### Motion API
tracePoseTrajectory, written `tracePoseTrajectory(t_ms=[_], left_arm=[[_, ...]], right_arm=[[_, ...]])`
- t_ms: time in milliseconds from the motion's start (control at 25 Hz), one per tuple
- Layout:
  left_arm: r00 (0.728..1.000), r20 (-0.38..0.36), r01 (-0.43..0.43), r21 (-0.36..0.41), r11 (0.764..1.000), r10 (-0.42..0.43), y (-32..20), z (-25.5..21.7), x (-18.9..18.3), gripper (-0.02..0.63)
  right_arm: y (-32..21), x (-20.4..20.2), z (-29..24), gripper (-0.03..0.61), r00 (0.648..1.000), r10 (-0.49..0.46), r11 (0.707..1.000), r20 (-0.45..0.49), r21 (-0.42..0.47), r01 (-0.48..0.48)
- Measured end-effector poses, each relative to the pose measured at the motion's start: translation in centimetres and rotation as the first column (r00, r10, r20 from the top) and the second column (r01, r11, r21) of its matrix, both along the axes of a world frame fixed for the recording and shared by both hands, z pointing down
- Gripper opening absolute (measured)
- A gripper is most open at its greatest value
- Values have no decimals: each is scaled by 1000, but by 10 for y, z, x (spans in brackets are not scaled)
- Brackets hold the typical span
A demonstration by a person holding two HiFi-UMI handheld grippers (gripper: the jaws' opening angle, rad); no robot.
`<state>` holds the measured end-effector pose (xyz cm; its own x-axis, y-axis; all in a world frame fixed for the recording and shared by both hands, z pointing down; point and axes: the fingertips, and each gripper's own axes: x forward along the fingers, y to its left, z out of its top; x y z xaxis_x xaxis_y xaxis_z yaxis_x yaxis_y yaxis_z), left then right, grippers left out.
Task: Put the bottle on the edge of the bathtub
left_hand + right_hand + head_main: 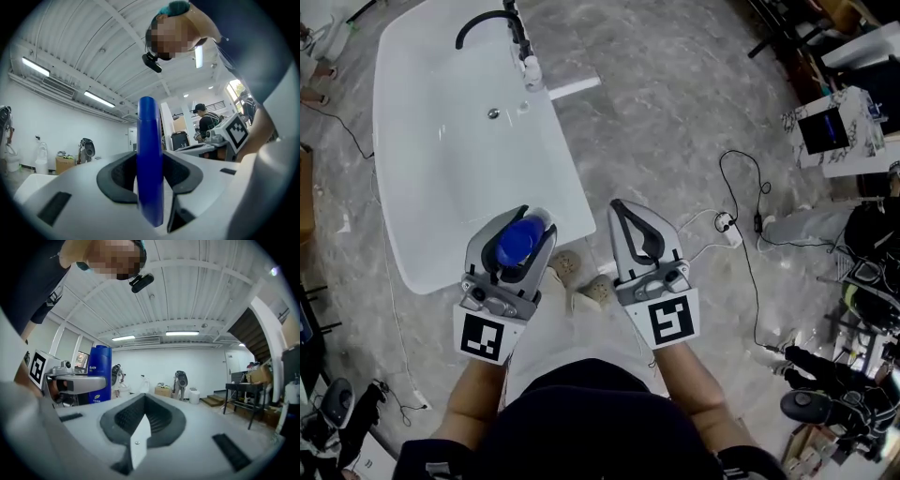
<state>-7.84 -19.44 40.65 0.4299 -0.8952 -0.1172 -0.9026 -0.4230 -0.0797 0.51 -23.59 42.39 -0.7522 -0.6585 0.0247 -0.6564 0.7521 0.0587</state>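
A blue bottle [517, 241] stands upright between the jaws of my left gripper [530, 221], which is shut on it, just off the near right corner of the white bathtub [568, 184]. In the left gripper view the bottle [149, 131] fills the gap between the dark pads of that gripper [151, 174]. My right gripper [622, 208] hangs beside it over the floor, shut, with nothing in it. In the right gripper view its jaws [145, 417] meet, and the bottle [99, 373] shows at the left.
A black faucet [492, 22] and a small white bottle [532, 71] sit at the tub's far end. A power strip with black cable [727, 226] lies on the marble floor to the right. Equipment crowds the right edge. My feet [581, 277] are below.
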Motion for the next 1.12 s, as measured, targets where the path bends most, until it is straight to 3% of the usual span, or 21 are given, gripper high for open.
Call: tracePoseTrajectory(t_ms=[560, 1120], left_arm=[[991, -20, -137, -81, 987, 136, -40, 131, 9, 155], [984, -69, -173, -100, 980, 167, -108, 238, 0, 155]], right_arm=[[-35, 4, 124, 2, 997, 79, 992, -17, -100, -80], [-61, 5, 209, 2, 994, 101, 982, -41, -156, -106]])
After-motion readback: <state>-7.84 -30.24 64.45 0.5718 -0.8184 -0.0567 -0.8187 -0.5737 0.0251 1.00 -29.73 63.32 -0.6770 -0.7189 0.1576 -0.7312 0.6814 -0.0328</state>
